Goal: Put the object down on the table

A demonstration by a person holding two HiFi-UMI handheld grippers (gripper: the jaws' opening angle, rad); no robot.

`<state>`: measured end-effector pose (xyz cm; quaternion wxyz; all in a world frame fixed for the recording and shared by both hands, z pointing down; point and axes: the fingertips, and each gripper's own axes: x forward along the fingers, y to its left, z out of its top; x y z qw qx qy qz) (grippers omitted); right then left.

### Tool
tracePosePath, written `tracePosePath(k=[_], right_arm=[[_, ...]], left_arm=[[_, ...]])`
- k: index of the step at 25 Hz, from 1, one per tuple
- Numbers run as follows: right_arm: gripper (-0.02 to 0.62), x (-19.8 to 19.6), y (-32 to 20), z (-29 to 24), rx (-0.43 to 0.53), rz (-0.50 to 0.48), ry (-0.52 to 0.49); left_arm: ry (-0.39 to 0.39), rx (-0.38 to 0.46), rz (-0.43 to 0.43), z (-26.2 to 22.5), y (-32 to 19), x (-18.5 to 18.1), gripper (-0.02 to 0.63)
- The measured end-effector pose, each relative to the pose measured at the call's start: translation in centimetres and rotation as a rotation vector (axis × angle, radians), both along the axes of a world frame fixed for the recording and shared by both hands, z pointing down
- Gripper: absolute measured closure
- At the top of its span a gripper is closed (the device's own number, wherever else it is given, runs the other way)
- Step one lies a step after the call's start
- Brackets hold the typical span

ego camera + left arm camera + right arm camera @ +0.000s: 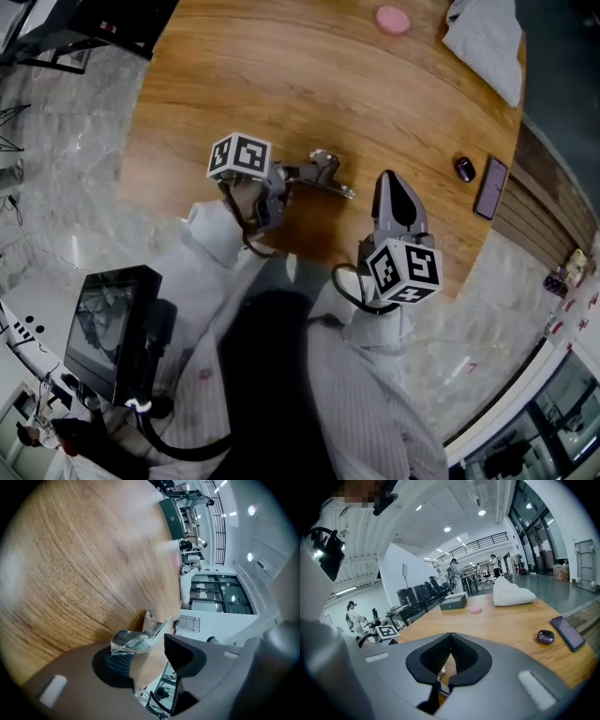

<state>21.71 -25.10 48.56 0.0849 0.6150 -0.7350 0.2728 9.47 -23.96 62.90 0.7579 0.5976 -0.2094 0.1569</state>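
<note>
A small shiny metal clip [323, 174] lies on the round wooden table [281, 75], just right of my left gripper [286, 178]. In the left gripper view the clip [136, 640] rests against the left jaw's ribbed pad, with its far end on the wood. The other jaw stands clear of it with a gap, so the left gripper [150, 651] is open. My right gripper [389, 180] hovers near the table's front edge to the right of the clip. It points away from me, and its jaws [450, 637] are together with nothing in them.
A dark oval case [465, 169] and a phone [491, 187] lie at the table's right edge. A pink disc [392, 19] and a striped cloth bundle [483, 33] sit at the far side. A dark box [453, 602] stands beyond. Marble floor surrounds the table.
</note>
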Motion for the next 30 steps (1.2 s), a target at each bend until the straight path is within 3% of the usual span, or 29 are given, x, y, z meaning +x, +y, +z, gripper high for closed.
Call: tracePosePath(k=[7, 15, 18, 21, 26, 30], right_arm=[[0.581, 0.5, 0.2, -0.6, 0.016, 0.021, -0.023], [0.581, 0.5, 0.1, -1.1, 0.031, 0.027, -0.047], [0.581, 0.4, 0.1, -1.4, 0.038, 0.019, -0.043], [0.581, 0.1, 0.2, -1.9, 0.048, 0.001, -0.026], [0.581, -0.8, -0.3, -3.8, 0.088, -0.031, -0.002], [0.581, -2.1, -1.5, -6.5, 0.150, -0.068, 0.028]], left_arm=[[-0.033, -0.058, 0.100, 0.0, 1.6, -0.9, 0.339], [-0.059, -0.099, 0.286, -0.1, 4.8, -1.3, 0.341], [-0.027, -0.074, 0.272, -0.9, 4.8, -0.9, 0.344], [0.027, 0.037, 0.223, -3.7, 3.2, 0.1, 0.406], [0.089, 0.301, 0.184, -10.9, 0.3, 1.9, 0.590], [0.143, 0.507, 0.125, -17.2, -2.1, 2.8, 0.604]])
